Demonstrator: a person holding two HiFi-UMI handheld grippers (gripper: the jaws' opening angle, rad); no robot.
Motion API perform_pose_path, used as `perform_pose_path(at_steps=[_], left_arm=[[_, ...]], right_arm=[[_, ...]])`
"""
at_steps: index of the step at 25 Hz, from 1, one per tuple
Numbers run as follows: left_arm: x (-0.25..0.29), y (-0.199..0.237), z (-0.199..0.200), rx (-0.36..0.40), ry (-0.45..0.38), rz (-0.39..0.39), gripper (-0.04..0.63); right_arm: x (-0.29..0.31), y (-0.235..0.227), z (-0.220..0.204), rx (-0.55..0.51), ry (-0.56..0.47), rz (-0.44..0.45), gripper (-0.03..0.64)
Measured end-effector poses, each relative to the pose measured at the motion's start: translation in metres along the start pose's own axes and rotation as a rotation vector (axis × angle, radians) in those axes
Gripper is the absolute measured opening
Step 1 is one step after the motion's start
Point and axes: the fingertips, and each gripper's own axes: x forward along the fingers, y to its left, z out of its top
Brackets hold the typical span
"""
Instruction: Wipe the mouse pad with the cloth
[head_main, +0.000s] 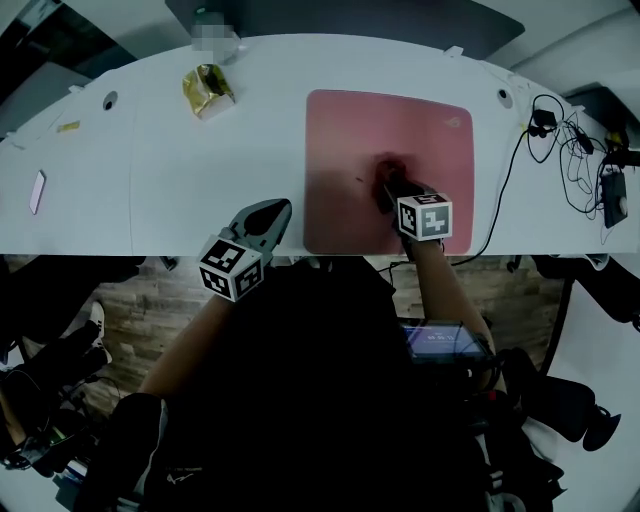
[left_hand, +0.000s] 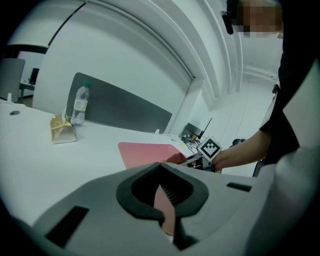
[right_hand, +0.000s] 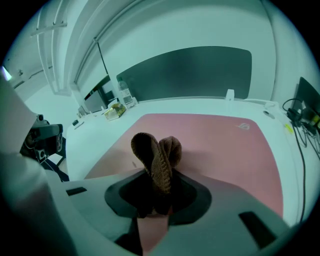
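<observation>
Between the right gripper's jaws a folded brown cloth is pinched, resting on the pink mouse pad just ahead; wiping seems under way, how much is left unclear; the left gripper, jaws together on nothing, hovers beside the pad.

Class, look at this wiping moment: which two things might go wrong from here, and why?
1. The left gripper is off the mouse pad, so nothing pins it. Strokes by the right gripper may slide it over the table edge it lies along.
2. The cloth is pinched into a narrow wad, so it may miss patches.
</observation>
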Motion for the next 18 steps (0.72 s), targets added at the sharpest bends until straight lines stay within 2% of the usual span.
perform_pose_path(at_steps=[12, 18], left_arm=[[0.037, -0.038, 0.003, 0.026, 0.051, 0.001, 0.008], [0.052, -0.038, 0.006, 0.011, 0.036, 0.047, 0.008]], right_arm=[[-0.034, -0.09, -0.013, -0.019, 0.005, -0.047, 0.118], [-0.055, -0.139, -0.017, -0.02, -0.006, -0.111, 0.118]])
